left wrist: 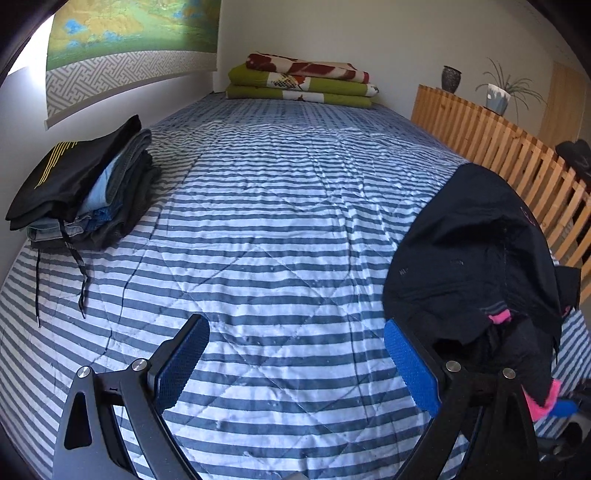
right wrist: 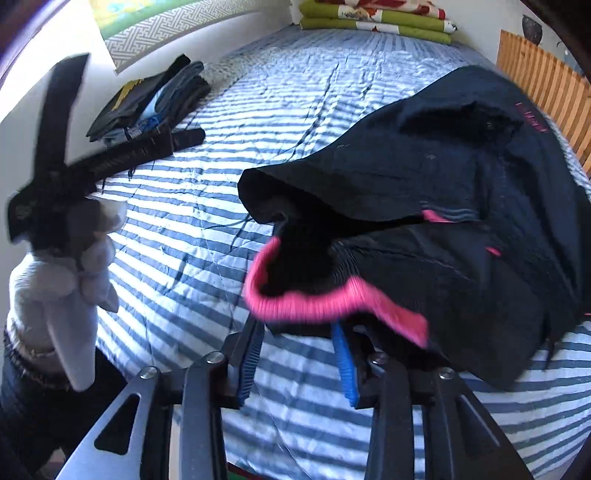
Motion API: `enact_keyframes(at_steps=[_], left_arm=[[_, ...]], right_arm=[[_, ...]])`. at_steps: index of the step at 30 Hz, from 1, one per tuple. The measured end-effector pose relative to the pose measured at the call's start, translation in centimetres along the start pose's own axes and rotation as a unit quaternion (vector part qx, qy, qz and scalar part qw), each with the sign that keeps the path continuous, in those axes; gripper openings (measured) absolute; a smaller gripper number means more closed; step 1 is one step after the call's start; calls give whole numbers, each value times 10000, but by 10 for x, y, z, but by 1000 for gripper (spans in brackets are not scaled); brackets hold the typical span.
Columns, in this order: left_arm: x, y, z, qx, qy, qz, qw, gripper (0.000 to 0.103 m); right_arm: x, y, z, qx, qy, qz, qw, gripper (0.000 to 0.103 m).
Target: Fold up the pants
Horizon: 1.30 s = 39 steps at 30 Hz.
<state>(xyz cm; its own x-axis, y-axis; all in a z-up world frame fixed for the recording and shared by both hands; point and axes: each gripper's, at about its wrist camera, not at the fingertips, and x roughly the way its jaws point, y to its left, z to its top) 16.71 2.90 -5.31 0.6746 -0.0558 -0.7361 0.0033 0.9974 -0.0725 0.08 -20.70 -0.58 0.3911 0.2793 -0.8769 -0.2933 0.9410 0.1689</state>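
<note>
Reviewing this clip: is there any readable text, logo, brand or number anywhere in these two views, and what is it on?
No text can be read.
Black pants: a small pink mark near the far edge, too blurred to read.
Top black garment of the folded clothes stack: a yellow striped print, no letters legible.
Wall hanging: a painted picture with a patterned border, no writing visible.

Before me lies a bed under a blue-and-white striped quilted cover (left wrist: 277, 221), running up to a plain white wall (left wrist: 369, 33). On my left hangs a green landscape scroll with a grey fret-pattern border (left wrist: 122, 48). Along my right stands a slatted pale-wood rail (left wrist: 480, 136), bearing a dark vase (left wrist: 451, 78) and a potted spiky plant (left wrist: 498, 94). Daylight falls brightly across the cover.
</note>
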Motion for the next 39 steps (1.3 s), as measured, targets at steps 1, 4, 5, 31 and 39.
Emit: enact_keyframes(at_steps=[1, 4, 5, 31, 39], left_arm=[[0, -7, -4, 58, 56, -71, 9999, 97], [1, -25, -16, 118, 300, -470, 9984, 97], [2, -31, -21, 149, 370, -550, 9977, 97], [82, -207, 4, 3112, 1569, -1028, 9317, 65], [107, -212, 19, 2594, 1873, -1247, 9392, 21]], right_arm=[[-13, -10, -6, -27, -74, -74, 9999, 38], [-40, -36, -1, 53, -236, -348, 9991, 40], [-42, -45, 5, 104, -241, -375, 9990, 40], [-10, -126, -25, 1462, -138, -638, 9871, 49], [-6, -143, -36, 1770, -152, -466, 9830, 49]])
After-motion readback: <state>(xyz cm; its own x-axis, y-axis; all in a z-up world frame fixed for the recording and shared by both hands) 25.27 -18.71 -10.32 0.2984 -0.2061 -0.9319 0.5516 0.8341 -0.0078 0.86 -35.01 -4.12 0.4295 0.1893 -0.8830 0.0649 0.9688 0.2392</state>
